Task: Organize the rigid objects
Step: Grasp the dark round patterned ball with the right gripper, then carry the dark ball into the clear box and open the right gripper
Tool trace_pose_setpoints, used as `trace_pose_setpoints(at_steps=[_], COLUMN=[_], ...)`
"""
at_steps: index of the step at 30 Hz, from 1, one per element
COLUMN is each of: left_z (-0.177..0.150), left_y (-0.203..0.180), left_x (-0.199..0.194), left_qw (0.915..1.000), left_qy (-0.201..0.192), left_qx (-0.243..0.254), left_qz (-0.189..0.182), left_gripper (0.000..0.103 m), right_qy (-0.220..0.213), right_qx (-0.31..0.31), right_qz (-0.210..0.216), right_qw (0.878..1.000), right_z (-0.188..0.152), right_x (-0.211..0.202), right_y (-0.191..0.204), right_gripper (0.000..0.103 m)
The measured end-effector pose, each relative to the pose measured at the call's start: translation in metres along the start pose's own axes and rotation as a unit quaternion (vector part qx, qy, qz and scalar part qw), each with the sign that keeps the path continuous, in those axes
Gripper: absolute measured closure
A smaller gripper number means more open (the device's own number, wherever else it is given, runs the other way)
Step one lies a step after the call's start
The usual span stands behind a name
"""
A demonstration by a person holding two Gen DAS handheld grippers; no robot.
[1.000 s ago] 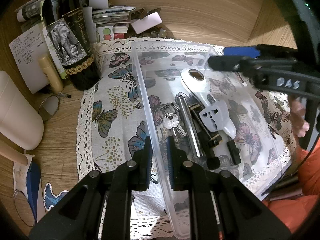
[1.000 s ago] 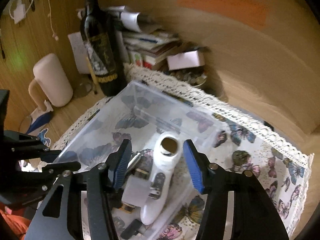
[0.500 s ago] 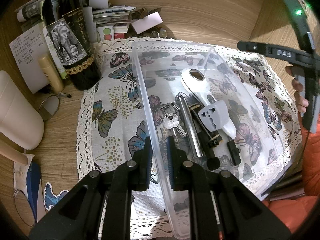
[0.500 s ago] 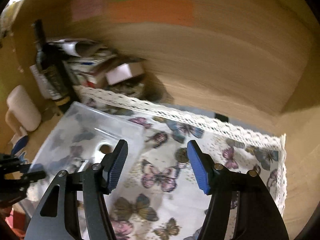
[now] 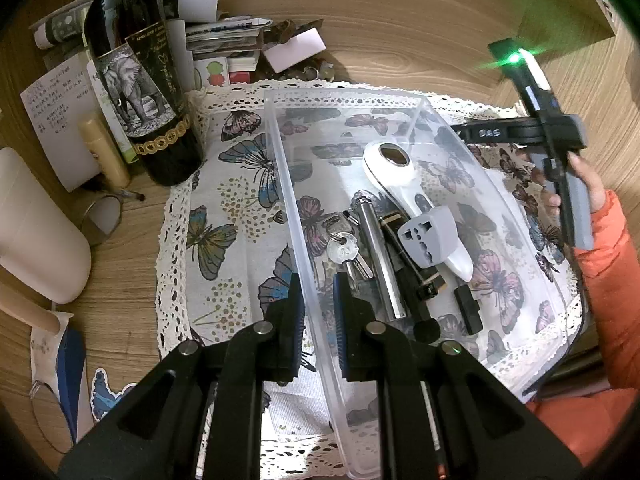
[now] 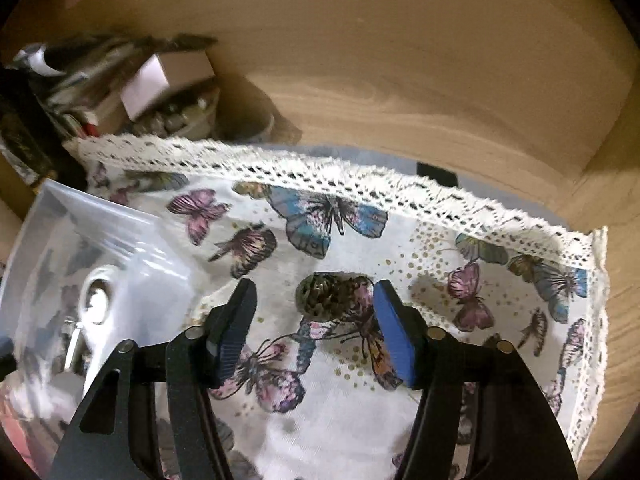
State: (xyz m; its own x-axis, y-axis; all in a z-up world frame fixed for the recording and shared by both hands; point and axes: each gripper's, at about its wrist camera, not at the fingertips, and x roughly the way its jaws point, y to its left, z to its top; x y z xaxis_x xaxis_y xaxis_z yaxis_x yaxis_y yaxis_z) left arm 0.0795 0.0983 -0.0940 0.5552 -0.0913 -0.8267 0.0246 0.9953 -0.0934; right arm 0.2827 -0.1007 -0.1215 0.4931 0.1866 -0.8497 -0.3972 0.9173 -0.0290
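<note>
A clear plastic box point(image 5: 404, 98) sits on a butterfly-print cloth point(image 5: 224, 216). It holds a white handheld device point(image 5: 404, 184), a grey plug adapter point(image 5: 430, 236), keys point(image 5: 342, 246), a metal tube point(image 5: 378, 260) and small black parts. My left gripper point(image 5: 318, 300) is shut on the box's left wall. My right gripper point(image 6: 314, 320) is open above the cloth to the right of the box point(image 6: 80, 236). A small bronze filigree object point(image 6: 326, 294) lies on the cloth between its fingers, nearer the right one.
A dark wine bottle point(image 5: 136, 80) with an elephant label stands left of the box, with papers and clutter point(image 5: 224, 40) behind it. A cream cylinder point(image 5: 36, 232) lies at the far left. A wooden wall point(image 6: 400, 60) rises behind the cloth's lace edge point(image 6: 360, 184).
My right gripper has swung away from above the box to the right, over the cloth, and now frames the bronze object. My left gripper has kept its hold on the box wall.
</note>
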Motion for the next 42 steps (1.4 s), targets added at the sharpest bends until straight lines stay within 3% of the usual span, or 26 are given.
trace_pose_setpoints(at_steps=[4, 9, 15, 25, 29, 36, 42], left_z=[0.000, 0.000, 0.000, -0.001, -0.001, -0.001, -0.001], left_y=[0.001, 0.000, -0.001, 0.000, 0.000, -0.001, -0.002], left_x=[0.000, 0.000, 0.000, 0.000, 0.000, 0.000, -0.001], left_qw=[1.0000, 1.0000, 1.0000, 1.0000, 1.0000, 1.0000, 1.0000], left_qy=[0.001, 0.000, 0.000, -0.001, -0.002, -0.002, -0.002], left_qx=[-0.004, -0.003, -0.003, -0.003, -0.002, -0.001, -0.001], left_qz=[0.000, 0.005, 0.005, 0.005, 0.006, 0.006, 0.004], left_gripper=[0.090, 0.091, 0.091, 0.091, 0.091, 0.091, 0.091], right_qy=[0.019, 0.002, -0.034, -0.109, -0.132, -0.142, -0.119], right_qx=[0.000, 0.001, -0.007, -0.065, -0.087, -0.124, -0.140], right_qz=[0.004, 0.006, 0.011, 0.028, 0.040, 0.063, 0.087], right_qw=[1.000, 1.000, 0.999, 0.992, 0.987, 0.980, 0.979], right_z=[-0.002, -0.007, -0.011, -0.018, -0.017, -0.024, -0.028], right_x=[0.015, 0.005, -0.036, -0.107, -0.116, -0.123, -0.107], right_y=[-0.002, -0.004, 0.004, 0.039, 0.065, 0.094, 0.115], right_gripper=[0.079, 0.079, 0.079, 0.079, 0.079, 0.079, 0.079])
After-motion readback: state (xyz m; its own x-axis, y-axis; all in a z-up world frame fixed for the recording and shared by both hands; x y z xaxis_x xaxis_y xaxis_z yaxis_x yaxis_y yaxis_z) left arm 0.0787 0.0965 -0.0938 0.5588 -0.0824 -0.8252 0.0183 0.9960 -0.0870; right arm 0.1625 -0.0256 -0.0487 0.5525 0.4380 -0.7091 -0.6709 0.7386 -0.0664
